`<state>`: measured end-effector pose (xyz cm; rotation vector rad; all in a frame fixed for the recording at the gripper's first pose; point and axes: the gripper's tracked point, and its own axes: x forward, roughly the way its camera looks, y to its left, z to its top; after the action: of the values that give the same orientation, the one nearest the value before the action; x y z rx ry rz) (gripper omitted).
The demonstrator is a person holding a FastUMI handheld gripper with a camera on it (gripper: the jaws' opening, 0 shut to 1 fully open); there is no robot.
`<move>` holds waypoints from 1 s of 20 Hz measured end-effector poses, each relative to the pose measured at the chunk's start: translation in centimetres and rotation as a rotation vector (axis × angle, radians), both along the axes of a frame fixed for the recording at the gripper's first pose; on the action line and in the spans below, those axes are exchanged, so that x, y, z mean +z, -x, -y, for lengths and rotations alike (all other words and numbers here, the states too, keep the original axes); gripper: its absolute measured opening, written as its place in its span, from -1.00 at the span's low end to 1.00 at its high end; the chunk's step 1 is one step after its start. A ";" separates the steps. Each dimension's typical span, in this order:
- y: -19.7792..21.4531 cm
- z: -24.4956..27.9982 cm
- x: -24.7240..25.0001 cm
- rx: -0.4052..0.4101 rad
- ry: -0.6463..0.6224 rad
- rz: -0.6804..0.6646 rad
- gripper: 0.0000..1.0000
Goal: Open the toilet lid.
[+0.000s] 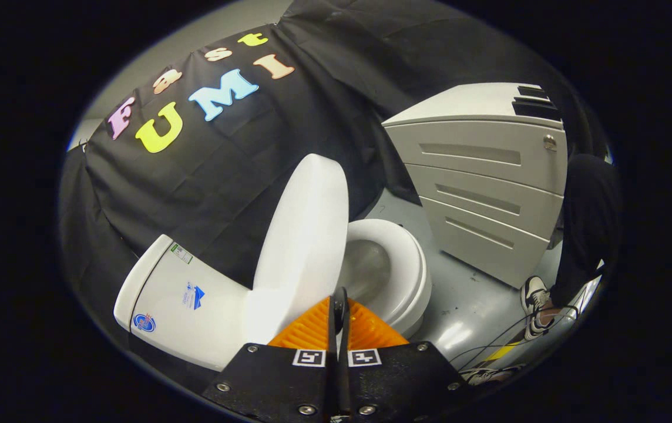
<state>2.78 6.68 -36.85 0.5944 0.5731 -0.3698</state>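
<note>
Hand-held gripper [339, 320], orange fingers [306, 329] pressed together, holding nothing. Just beyond them the lid [306, 235] stands raised, hiding part of the seat [397, 264]. Right, a cabinet [483, 176]; a person's shoe [534, 294], half cut off.

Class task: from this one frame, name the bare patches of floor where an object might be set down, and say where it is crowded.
Bare grey floor lies between the toilet seat and the drawer cabinet. A narrower strip runs behind the seat toward the black cloth. It is crowded by the person's shoes, where cables trail. The gripper, fingers together, sits just before the raised lid.
</note>
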 end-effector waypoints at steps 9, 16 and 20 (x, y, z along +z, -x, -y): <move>-1.1 -3.2 4.3 0.071 0.231 -0.009 -1.00; -2.0 -6.6 7.6 0.150 0.399 0.011 -1.00; -2.4 -8.6 9.2 0.178 0.451 0.030 -1.00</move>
<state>5.21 15.27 -27.68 0.1140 0.4887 -0.3076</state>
